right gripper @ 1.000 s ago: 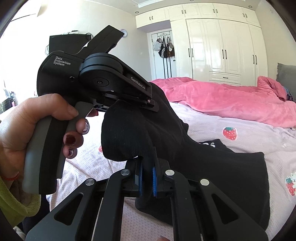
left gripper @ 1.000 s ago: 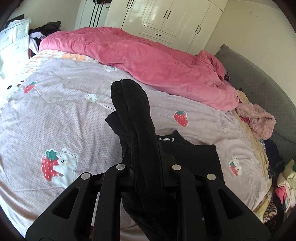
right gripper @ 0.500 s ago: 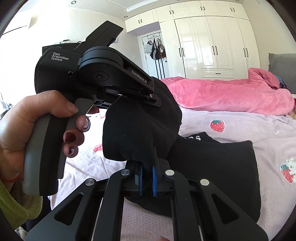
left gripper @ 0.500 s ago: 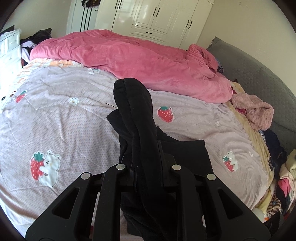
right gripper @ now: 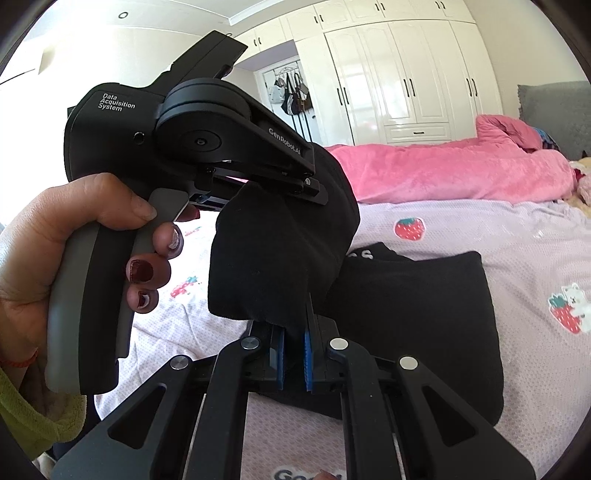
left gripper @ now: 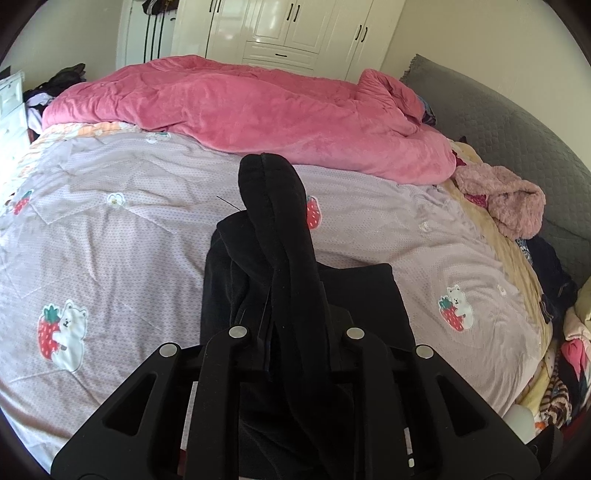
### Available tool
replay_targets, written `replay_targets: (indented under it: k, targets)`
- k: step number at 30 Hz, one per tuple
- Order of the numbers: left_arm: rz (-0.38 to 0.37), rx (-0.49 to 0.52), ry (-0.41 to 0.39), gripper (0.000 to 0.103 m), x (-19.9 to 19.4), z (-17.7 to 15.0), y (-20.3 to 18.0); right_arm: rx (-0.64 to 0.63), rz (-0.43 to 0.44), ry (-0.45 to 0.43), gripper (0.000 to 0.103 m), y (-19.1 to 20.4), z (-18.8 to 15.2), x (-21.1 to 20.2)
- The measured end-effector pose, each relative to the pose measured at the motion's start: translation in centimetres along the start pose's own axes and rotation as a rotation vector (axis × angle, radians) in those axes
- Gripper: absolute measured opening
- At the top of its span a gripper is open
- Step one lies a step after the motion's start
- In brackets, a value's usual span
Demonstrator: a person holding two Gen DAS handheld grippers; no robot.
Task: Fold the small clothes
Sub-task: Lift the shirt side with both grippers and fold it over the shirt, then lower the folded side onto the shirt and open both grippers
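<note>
A small black garment [left gripper: 284, 258] is lifted above the lilac bedspread [left gripper: 110, 236]. My left gripper [left gripper: 295, 332] is shut on its bunched edge, which rises ahead of the jaws; the cloth hides the fingertips. In the right wrist view my right gripper [right gripper: 294, 350] is shut on the same garment [right gripper: 273, 258] between blue pads [right gripper: 307, 354]. The left gripper's body [right gripper: 207, 147], held by a hand, is just above it and clamps the cloth's upper fold. The rest of the garment [right gripper: 417, 325] lies flat on the bed.
A pink duvet [left gripper: 258, 110] is heaped across the far side of the bed. A fuzzy pink item [left gripper: 506, 199] and piled clothes [left gripper: 554, 332] lie at the right edge. White wardrobes [left gripper: 295, 33] stand behind. A grey headboard [left gripper: 498, 122] is at the right.
Both grippers keep their hold on the black garment. The left wrist view has shifted right across the bed and the flat part of the garment has drawn closer.
</note>
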State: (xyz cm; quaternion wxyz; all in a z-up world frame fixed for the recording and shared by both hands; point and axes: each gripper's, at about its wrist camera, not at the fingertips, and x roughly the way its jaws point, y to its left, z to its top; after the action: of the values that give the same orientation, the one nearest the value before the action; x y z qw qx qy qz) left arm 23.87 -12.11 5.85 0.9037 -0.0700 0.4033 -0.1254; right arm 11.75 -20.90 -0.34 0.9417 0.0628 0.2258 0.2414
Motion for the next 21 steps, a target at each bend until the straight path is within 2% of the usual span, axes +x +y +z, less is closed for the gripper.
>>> replay_targets:
  k: [12,15,17,19,21]
  targets:
    - [-0.020,0.050,0.052,0.016,3.1,-0.9,-3.0,0.036,-0.050,0.029,0.007,-2.5,-1.6,-0.3]
    - [-0.063,0.036,0.067,0.029,3.8,-1.2,-3.5,0.047,-0.069,0.043,0.007,-3.1,-1.9,-0.2]
    - [-0.108,0.021,0.064,0.050,3.8,-1.3,-3.7,0.063,-0.079,0.049,0.007,-3.7,-2.1,-0.2]
    - [-0.156,0.002,0.047,0.056,3.4,-1.4,-3.7,0.075,-0.087,0.053,0.007,-4.2,-2.3,-0.3]
    - [-0.179,-0.012,0.027,0.057,2.7,-1.4,-3.5,0.076,-0.096,0.058,0.007,-4.5,-2.6,-0.5]
